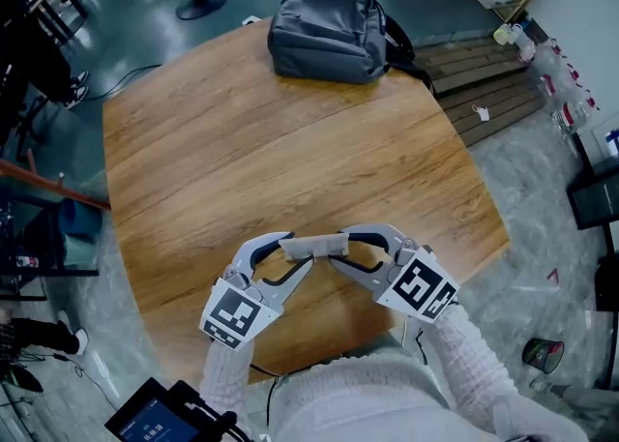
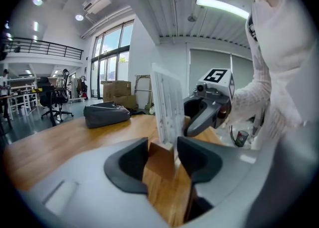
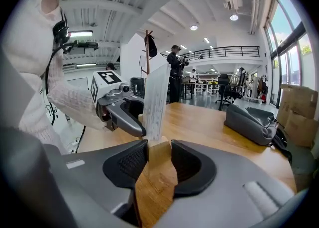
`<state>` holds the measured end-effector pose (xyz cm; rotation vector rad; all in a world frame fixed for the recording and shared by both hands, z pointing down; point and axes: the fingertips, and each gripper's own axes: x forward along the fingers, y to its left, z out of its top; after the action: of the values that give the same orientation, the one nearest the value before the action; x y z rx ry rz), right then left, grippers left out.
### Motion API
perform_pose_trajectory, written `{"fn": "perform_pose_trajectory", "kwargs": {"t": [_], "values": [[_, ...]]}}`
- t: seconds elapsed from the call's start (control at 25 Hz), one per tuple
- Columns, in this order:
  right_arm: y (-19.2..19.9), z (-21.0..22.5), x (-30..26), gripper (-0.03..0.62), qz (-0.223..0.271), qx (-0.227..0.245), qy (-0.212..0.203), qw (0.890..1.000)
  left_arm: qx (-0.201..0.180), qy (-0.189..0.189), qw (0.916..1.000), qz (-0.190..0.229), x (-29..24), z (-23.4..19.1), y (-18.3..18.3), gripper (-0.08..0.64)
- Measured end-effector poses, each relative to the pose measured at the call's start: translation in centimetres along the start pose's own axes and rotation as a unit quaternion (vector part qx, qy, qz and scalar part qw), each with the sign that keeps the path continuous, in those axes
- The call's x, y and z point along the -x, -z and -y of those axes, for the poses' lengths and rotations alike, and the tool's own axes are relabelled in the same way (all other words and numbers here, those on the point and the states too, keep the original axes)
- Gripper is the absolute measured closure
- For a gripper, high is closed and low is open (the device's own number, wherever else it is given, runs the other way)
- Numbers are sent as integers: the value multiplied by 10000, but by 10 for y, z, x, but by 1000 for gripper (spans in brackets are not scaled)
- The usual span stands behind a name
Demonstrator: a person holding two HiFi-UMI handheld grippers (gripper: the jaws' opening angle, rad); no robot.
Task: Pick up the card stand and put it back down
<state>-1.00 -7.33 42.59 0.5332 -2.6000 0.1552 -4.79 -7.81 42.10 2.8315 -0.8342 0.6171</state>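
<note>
The card stand (image 1: 315,246), a small wooden block with a clear upright card in it, is near the table's front edge. My left gripper (image 1: 298,249) is shut on its left end and my right gripper (image 1: 336,247) on its right end. In the left gripper view the block sits between the pads (image 2: 162,154), the card (image 2: 167,107) rises above them, and the right gripper (image 2: 207,107) is beyond it. The right gripper view shows the block (image 3: 159,159) pinched, the card (image 3: 155,102) upright and the left gripper (image 3: 122,110) opposite. I cannot tell whether the block touches the table.
A grey backpack (image 1: 334,34) lies at the far edge of the wooden table (image 1: 242,140). Wooden pallets (image 1: 484,82) lie on the floor to the right, and a chair base (image 1: 201,0) stands beyond the table. A person's white sleeves are at the bottom.
</note>
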Motion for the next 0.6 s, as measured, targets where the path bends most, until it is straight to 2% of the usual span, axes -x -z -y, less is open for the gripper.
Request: {"fn": "perform_pose_trajectory", "kwargs": {"t": [0.12,0.32,0.44,0.6], "values": [[-18,3,8,442,131,28,-66,9999,3,-95,9998,168,8,-3,-18,374],[-43,-4,23,443,212,360,-36,9991,129,-282,9989,345,23,3,-37,374],[-50,-11,30,443,269,426,-51,9987,137,-356,9988,311,32,9,-41,373],[-57,-19,32,443,366,413,-78,9984,-62,-499,9985,211,42,12,-47,373]]}}
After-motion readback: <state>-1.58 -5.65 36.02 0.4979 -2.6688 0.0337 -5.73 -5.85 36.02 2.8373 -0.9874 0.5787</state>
